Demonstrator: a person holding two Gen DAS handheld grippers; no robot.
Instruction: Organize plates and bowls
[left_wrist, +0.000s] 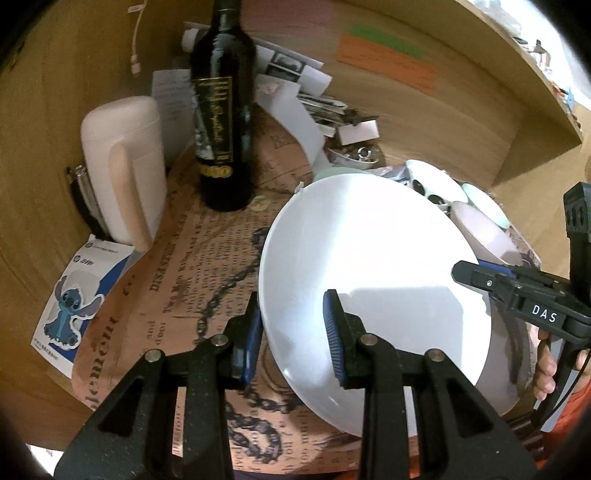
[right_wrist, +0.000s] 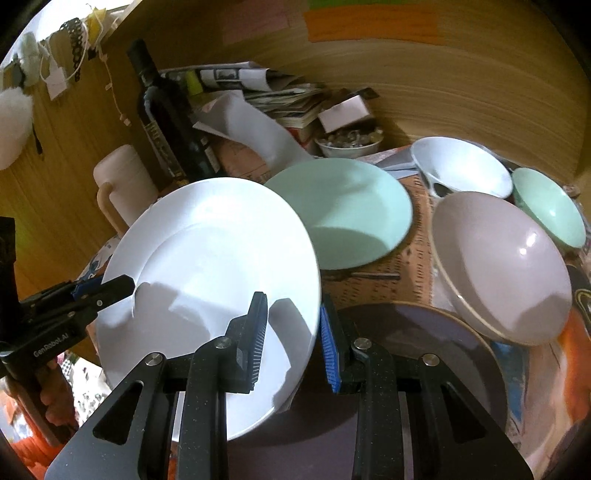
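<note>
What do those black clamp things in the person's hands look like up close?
Both the left gripper and right gripper are matte black, scissor-like linkages with silver rivets and ribbed blue pads. One bears white lettering "DAS", the other "GenRobot.AI". The person wears orange sleeves.

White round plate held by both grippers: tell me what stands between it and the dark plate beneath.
Nothing visible does. The white round plate is pinched at opposite rims by the left gripper and right gripper, tilted over the dark round plate, whose visible surface is bare.
</note>
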